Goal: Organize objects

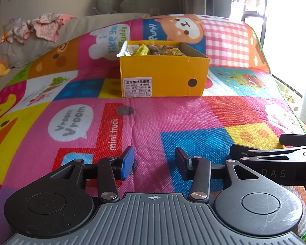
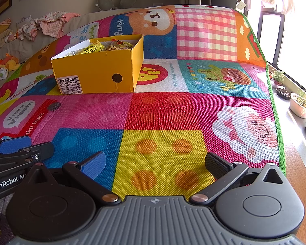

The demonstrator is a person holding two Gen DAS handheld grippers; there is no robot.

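- Left gripper: jaws parted to a middling gap, nothing between, hovering low over the mat.
- Right gripper: jaws spread wide, also empty, over a yellow dotted square of the mat; sits just beside the left one, at its 3 o'clock.
- Box at 12 o'clock from the left gripper, well apart; at about 11 o'clock from the right gripper. Open-topped, standing flat on the mat, label and a dark round hole on the near wall.
- Packets heaped inside the box, up to the rim (yellow and brownish wrappers, exact kinds too small to tell). No loose items seen on the mat, so probably near the end of the sorting, or before a new start.
- Handling, as a judgement: packets likely light, crinkly and slippery; best pinched across a flat sealed edge, gently, since contents may crush.
- Box likely thin card, light yet bulky, walls prone to flex; best taken by a wall near a corner, or nudged along the mat rather than lifted one-sided.
- Farther out: clothes at 10 o'clock, a plush toy, potted plants at 3 o'clock.
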